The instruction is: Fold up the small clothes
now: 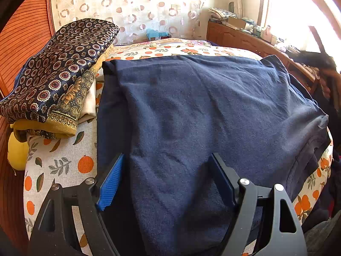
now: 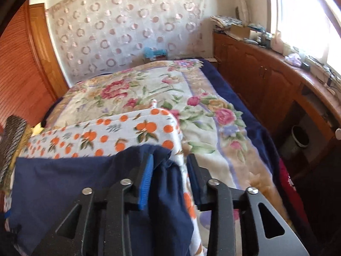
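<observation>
While navy garment [image 1: 191,111] lies flat, bed edge [image 2: 245,132] seems near.

The left gripper [image 1: 166,170] is a matte black frame of flat, angular links, each side pierced by a long triangular cut-out and pinned with round silver screw heads at the joints. Its fingers [image 1: 111,183] are straight black bars faced on the inside with ribbed bright-blue pads, and the lower end of the nearer pad looks ragged. The right gripper [image 2: 170,170] has the same build: black links with triangular windows, four silver screw heads across the top, and a ribbed blue pad [image 2: 146,185] lining the inner face of one finger.
</observation>
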Demonstrator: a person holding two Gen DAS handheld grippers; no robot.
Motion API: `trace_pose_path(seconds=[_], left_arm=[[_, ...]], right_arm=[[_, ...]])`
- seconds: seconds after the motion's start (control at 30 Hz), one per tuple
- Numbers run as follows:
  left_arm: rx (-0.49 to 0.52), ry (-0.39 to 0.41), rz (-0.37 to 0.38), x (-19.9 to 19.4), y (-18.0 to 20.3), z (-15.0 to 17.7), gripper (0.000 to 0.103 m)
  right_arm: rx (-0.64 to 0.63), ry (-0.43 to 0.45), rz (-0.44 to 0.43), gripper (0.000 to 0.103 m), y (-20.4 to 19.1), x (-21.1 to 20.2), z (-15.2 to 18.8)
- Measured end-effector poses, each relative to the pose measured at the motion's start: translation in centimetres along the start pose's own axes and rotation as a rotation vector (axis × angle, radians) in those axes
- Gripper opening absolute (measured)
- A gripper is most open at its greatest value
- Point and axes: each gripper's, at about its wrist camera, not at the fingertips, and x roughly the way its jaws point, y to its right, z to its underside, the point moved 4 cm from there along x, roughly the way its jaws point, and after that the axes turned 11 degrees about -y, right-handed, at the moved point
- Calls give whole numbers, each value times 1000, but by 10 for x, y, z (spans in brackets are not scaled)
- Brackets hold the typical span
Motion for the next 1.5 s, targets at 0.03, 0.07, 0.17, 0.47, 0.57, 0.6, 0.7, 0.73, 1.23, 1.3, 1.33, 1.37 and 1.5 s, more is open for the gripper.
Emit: trace_pose_path(seconds=[0.03, 0.07, 0.17, 0.47, 0.57, 0.6, 0.7, 0.73, 1.23, 1.3, 1.33, 1.37, 1.5], left_arm=[[-1, 0, 0, 0, 0, 0, 79], [0, 0, -1, 0, 0, 0, 79], [-1, 0, -1, 0, 0, 0, 79], [-3, 0, -2, 0, 0, 0, 79], [-8, 1, -6, -1, -1, 2, 79], [-10, 2, -7, -2, -1, 3, 79], [-17, 3, -7, -3, -2, 4, 79], [-17, 3, -8, -3, -2, 4, 79], [-35, 14, 11, -5, -4, 5, 79], [-36, 14, 11, -5, -4, 5, 79], [-36, 14, 11, -5, -4, 5, 79], [-37, 14, 12, -5, -4, 5, 79], [-72, 32, 1, -9, -10, 5, 79]], right_arm=[[-19, 1, -21, 44, -2, -5, 10], [-42, -3, -34, 44, -6, -9, 22], [-123, -19, -52, 44, -9, -24, 60], [-228, -55, -120, 44, -21, -47, 158], [-234, -37, -162, 44, -28, -52, 167], [-235, -27, -168, 44, -30, -53, 166], [-254, 2, -202, 44, -47, -54, 167], [-265, 12, -220, 44, -53, -56, 169], [-502, -44, -236, 33, -95, -68, 229], [-516, -70, -200, 29, -97, -58, 227], [-521, -85, -180, 22, -96, -54, 227], [-525, -96, -162, 17, -95, -48, 224], [-551, -114, -185, 0, -92, -50, 227]])
